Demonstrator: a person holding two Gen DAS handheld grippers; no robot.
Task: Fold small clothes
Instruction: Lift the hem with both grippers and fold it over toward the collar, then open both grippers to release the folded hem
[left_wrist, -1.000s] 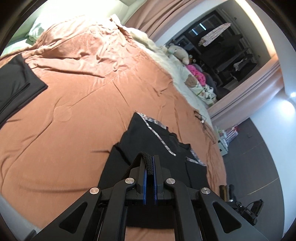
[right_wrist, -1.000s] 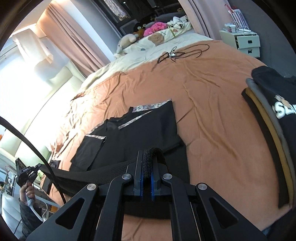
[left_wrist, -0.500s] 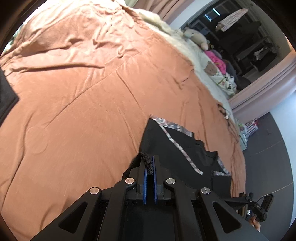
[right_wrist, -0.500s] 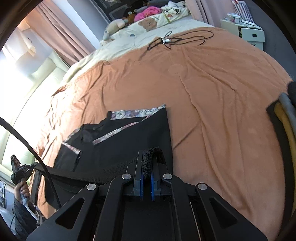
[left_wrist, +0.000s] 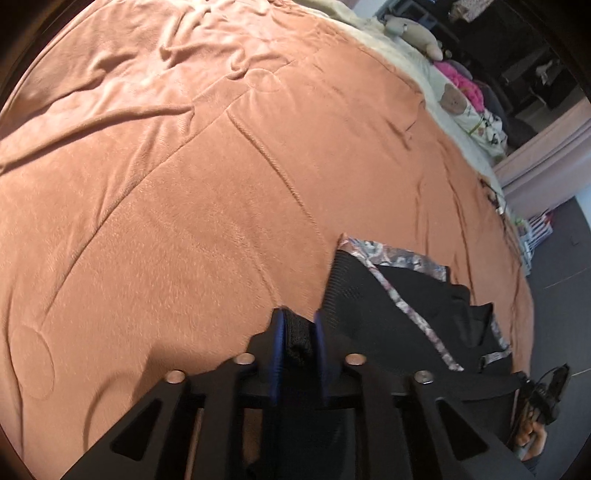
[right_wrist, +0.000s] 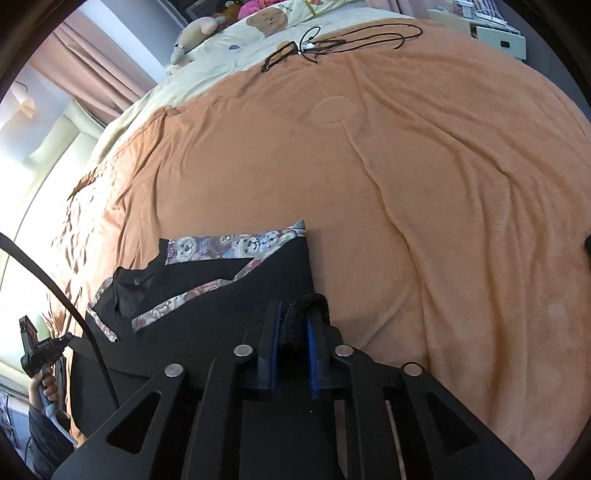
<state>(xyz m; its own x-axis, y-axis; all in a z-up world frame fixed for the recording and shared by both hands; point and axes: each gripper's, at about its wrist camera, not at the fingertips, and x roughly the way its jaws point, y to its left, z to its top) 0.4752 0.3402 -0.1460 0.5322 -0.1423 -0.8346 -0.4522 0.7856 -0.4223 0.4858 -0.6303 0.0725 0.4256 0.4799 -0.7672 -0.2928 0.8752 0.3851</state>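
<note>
Black garment (right_wrist: 229, 295) with printed trim lies on the bed (right_wrist: 424, 184), its near hem carried over onto itself: one fold nearly laid. Left tongs (left_wrist: 300, 328) and right tongs (right_wrist: 295, 321) have just been parting, hem loose between slightly spread jaws. Further folds remain.

The garment (right_wrist: 229, 291) lies on the blanket (right_wrist: 424, 184), cable (right_wrist: 332, 40) far behind it.
</note>
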